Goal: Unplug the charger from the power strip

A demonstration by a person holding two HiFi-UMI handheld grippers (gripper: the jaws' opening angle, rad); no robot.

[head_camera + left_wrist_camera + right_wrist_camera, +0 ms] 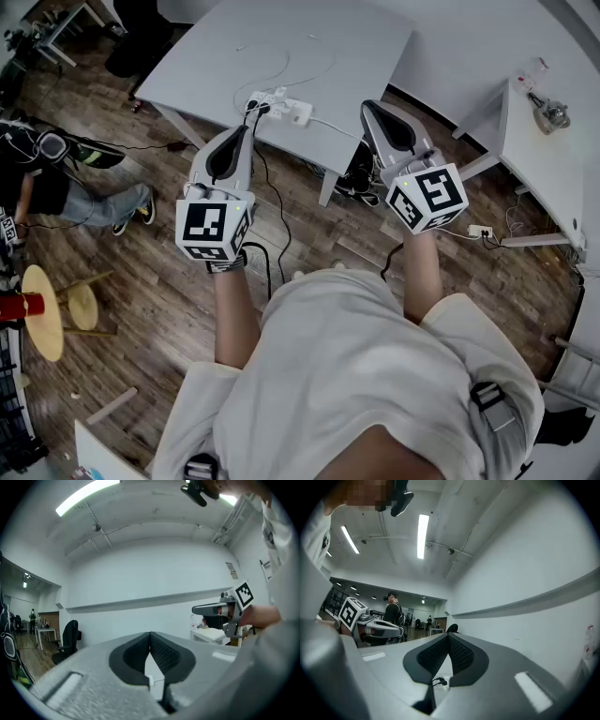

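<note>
The person is holding both grippers level and side by side over the wood floor [309, 220], tips pointing at the near edge of a white table [319, 42]. The left gripper [150, 633] is pressing its jaws together, the ribbed pads meeting at the tip with nothing pinched between them. The right gripper [449, 635] is doing the same: its pads are meeting at the tip and gripping nothing.

The strip [267, 99] is lying on the table just ahead of the left gripper's tip, and ahead and to the left of the right gripper's. It is holding the charger [300, 113], a white block sitting at the end of the strip nearer the right gripper. The charger is apart from both tools and lying between their tips. A thin white lead [342, 127] is running from it toward the right gripper's tip. A black plug [258, 110] is sitting in the strip's near side, directly ahead of the left gripper, and its black cable [272, 202] is dropping off the table edge beside that gripper to the floor.

Well out to the right gripper's right, a second table [548, 169] is standing with another strip [480, 231] lying on the floor under it
</note>
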